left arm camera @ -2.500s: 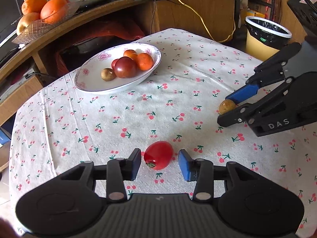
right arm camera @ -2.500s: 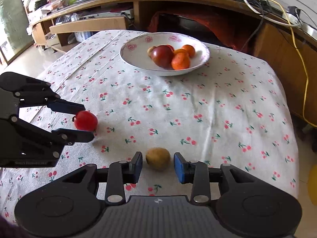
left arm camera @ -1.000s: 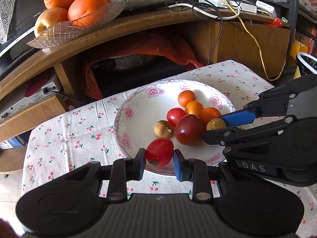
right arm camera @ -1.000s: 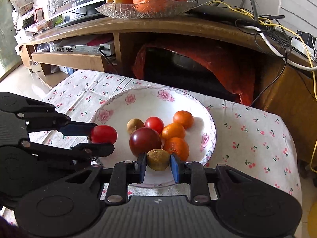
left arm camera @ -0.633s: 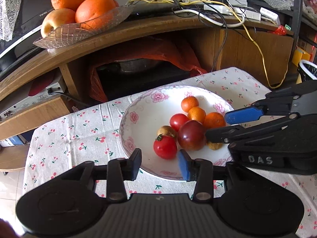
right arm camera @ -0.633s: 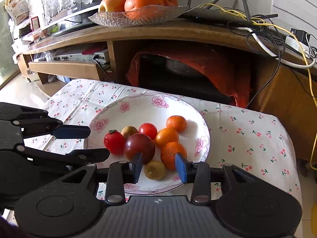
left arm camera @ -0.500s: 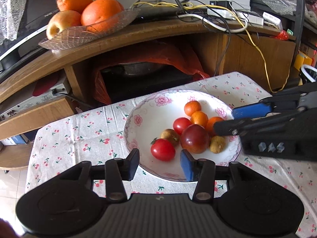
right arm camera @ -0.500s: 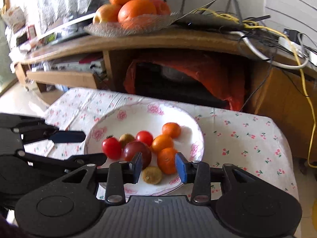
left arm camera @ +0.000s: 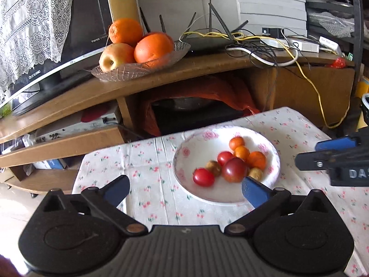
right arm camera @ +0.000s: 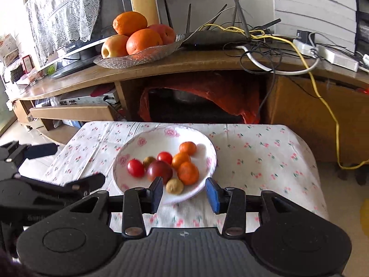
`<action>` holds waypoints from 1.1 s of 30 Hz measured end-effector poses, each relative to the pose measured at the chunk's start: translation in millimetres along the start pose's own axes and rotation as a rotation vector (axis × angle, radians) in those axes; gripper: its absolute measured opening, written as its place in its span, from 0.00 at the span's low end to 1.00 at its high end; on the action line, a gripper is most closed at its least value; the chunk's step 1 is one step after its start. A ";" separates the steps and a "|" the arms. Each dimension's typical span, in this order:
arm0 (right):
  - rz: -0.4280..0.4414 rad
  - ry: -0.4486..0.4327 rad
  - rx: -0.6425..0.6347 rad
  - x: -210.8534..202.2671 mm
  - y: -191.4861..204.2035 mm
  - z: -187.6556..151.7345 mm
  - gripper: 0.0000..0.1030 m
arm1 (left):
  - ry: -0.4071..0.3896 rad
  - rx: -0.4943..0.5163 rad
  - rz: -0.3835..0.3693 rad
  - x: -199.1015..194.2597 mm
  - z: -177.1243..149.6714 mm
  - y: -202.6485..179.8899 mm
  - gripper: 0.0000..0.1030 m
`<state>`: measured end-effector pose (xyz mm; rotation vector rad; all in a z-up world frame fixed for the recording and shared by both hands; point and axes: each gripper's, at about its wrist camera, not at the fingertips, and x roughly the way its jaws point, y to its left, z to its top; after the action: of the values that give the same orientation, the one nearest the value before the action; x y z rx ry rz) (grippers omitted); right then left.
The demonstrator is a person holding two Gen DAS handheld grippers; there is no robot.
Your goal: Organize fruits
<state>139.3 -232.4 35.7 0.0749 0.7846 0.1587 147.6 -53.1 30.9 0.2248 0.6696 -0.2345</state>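
A white flowered bowl (left arm camera: 275, 159) (right arm camera: 138, 142) sits on the cherry-print tablecloth and holds several small fruits. Among them are the red tomato (left arm camera: 203, 177) (right arm camera: 135, 167) at its left, the brown kiwi (left arm camera: 255, 173) (right arm camera: 174, 185) at its near edge, a dark red plum (left arm camera: 234, 170) and small oranges (right arm camera: 188, 172). My left gripper (left arm camera: 184, 190) is wide open and empty, held back from the bowl's near-left side. My right gripper (right arm camera: 183, 194) is open and empty, just short of the bowl's near rim. Each gripper shows at the edge of the other's view.
A wooden TV stand (left arm camera: 161, 78) rises behind the table, with a glass dish of oranges and an apple (left arm camera: 138, 46), a router and tangled cables (right arm camera: 253, 41). A red cloth fills the cabinet opening (right arm camera: 203, 97). The table edge (right arm camera: 318, 173) drops off at the right.
Both grippers have let go of their fruit, the tomato and the kiwi, which now lie in the bowl. Both have drawn back and up from the bowl, and the left jaws have opened wider.
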 end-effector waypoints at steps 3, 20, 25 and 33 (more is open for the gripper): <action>-0.011 0.000 0.029 -19.7 -0.6 -9.9 0.36 | 0.049 -0.025 0.000 -8.1 -5.1 -3.6 1.00; -0.046 0.044 0.119 -87.1 14.8 -86.1 0.40 | 0.174 -0.176 -0.069 -60.6 -60.8 -23.0 1.00; -0.049 0.051 0.138 -97.1 22.2 -97.2 0.40 | 0.170 -0.166 -0.046 -74.6 -70.8 -27.1 1.00; -0.045 0.065 0.147 -105.1 31.0 -109.2 0.41 | 0.154 -0.133 -0.029 -92.1 -80.1 -34.9 1.00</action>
<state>-14.8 -218.9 35.9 0.1921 0.8612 0.0604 20.8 -50.8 23.8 0.1065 0.8385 -0.2007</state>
